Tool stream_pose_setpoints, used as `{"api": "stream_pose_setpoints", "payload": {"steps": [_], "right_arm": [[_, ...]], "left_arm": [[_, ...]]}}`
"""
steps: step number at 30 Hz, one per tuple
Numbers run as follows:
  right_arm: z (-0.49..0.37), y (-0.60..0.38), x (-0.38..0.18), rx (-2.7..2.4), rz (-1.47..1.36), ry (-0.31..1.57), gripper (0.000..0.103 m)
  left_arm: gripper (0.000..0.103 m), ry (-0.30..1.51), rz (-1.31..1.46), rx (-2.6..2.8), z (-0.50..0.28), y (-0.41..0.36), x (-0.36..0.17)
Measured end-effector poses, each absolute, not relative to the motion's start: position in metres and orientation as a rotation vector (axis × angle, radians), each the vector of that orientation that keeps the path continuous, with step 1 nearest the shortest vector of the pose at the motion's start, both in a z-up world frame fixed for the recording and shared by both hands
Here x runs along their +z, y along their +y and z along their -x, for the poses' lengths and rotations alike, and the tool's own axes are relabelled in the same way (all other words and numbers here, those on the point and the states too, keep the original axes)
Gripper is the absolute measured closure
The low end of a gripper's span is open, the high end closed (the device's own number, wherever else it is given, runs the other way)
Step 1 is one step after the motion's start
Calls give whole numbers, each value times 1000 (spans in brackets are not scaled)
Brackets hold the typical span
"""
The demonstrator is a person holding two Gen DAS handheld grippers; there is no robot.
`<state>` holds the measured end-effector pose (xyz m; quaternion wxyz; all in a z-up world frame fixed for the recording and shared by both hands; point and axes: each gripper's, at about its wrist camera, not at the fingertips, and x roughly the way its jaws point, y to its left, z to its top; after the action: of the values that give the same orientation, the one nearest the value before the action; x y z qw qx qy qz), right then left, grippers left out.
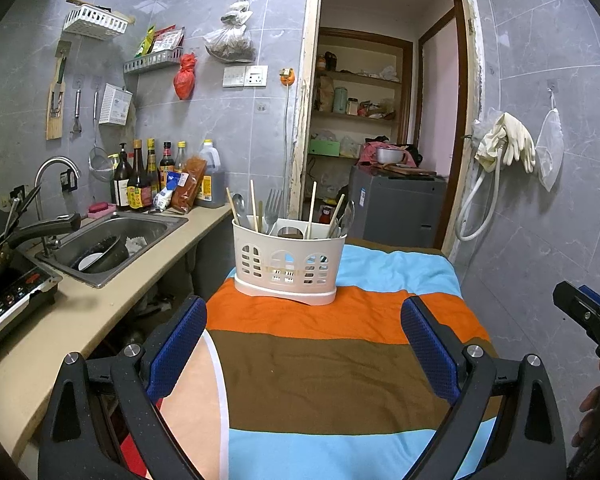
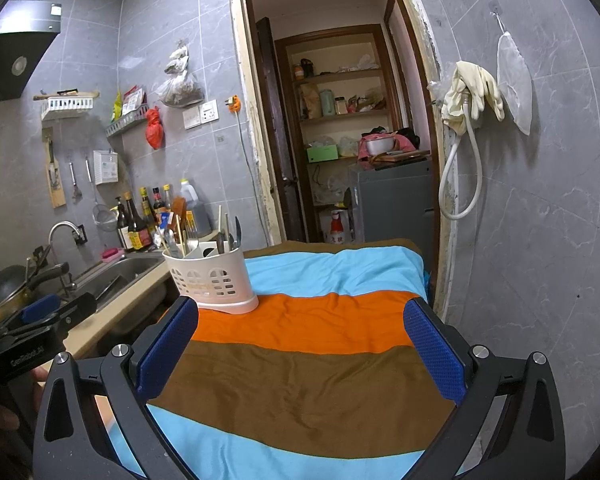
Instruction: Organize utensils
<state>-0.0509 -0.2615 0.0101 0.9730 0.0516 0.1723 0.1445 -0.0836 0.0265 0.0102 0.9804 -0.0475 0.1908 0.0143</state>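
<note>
A white slotted utensil caddy (image 1: 288, 266) stands upright on the striped cloth (image 1: 320, 364), at the far edge of its orange band. It holds several chopsticks (image 1: 253, 204), a fork (image 1: 273, 203) and spoons (image 1: 239, 205). My left gripper (image 1: 304, 340) is open and empty, hovering over the brown band short of the caddy. In the right wrist view the caddy (image 2: 210, 276) is to the left. My right gripper (image 2: 300, 344) is open and empty over the cloth (image 2: 316, 392). Each gripper shows at the edge of the other's view.
A counter (image 1: 112, 304) runs along the left with a sink (image 1: 112, 246), a faucet (image 1: 54, 168), sauce bottles (image 1: 148, 176) and a pan on a hob (image 1: 4, 248). A doorway (image 1: 384, 120) opens behind the table. A tiled wall with hanging gloves (image 1: 508, 144) is on the right.
</note>
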Motion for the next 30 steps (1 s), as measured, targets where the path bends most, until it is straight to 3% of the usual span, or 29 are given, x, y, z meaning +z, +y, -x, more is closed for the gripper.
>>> {"api": "stream_pose_setpoints", "payload": {"steps": [30], "right_arm": [[53, -259, 10, 290, -106, 351, 0]], "left_arm": [[8, 388, 95, 31, 81, 26, 11]]}}
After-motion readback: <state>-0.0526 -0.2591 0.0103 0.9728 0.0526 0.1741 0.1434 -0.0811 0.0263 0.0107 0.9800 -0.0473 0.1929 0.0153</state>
